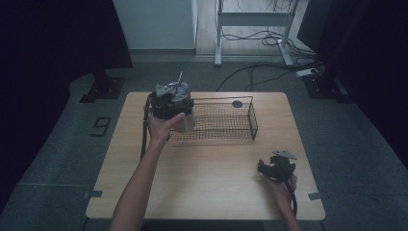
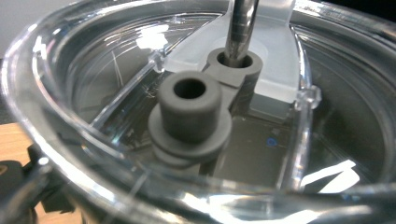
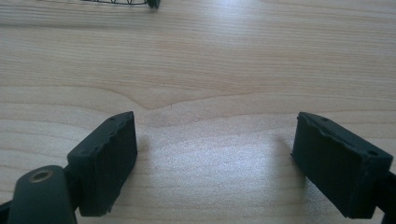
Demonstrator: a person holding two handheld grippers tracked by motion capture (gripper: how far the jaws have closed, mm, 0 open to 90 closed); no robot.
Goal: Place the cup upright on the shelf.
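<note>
Crowding left gripper view, clear lid (image 2: pixel 140 154), left gripper's grip perhaps hidden

A pale wooden table (image 1: pixel 207 163) sits on grey carpet (image 1: pixel 57 154). Beyond its far edge, a white metal frame (image 1: pixel 252 21) stands among loose black cables (image 1: pixel 269 38). Far right, a white block (image 1: pixel 308 72), possibly a power strip. Dark curtains (image 1: pixel 48 33) flank both sides.

The right gripper (image 3: pixel 215 163) hangs low over the wooden table (image 3: pixel 210 60), its two black jaws spread wide with bare wood between them. At the far edge, a black wire basket (image 3: pixel 126 2) peeks in.
</note>
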